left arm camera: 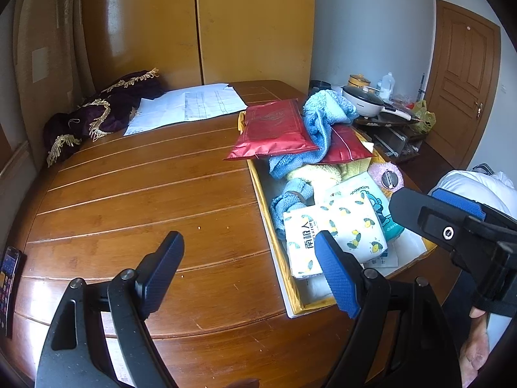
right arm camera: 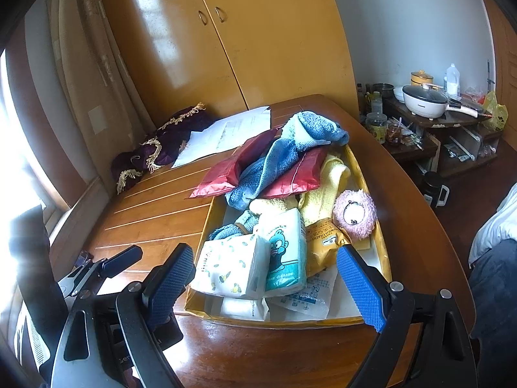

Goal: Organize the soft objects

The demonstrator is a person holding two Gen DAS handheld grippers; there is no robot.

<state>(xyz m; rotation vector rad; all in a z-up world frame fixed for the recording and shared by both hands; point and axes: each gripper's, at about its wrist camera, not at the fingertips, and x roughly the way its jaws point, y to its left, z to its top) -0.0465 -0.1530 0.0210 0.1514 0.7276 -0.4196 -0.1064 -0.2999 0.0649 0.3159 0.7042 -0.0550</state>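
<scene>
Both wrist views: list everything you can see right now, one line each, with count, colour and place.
tray: 1, yellow rim, right part of table
tissue packs: 2, white, lemon print and blue cartoon, tray's near end
snack bag: 1, orange-brown, beside the packs
plush toy: 1, pink, tray's right side
blue towels: at least 2, tray's far end and middle
yellow towel: 1, under the blue one
red pouches: 2, far end, overhanging the rim
papers: several, white, far table
fringed cloth: 1, dark purple, far left
phone: 1, table's left edge
table: 1, brown wood
left gripper: open, empty
right gripper: open, empty, at the tray's near end
</scene>
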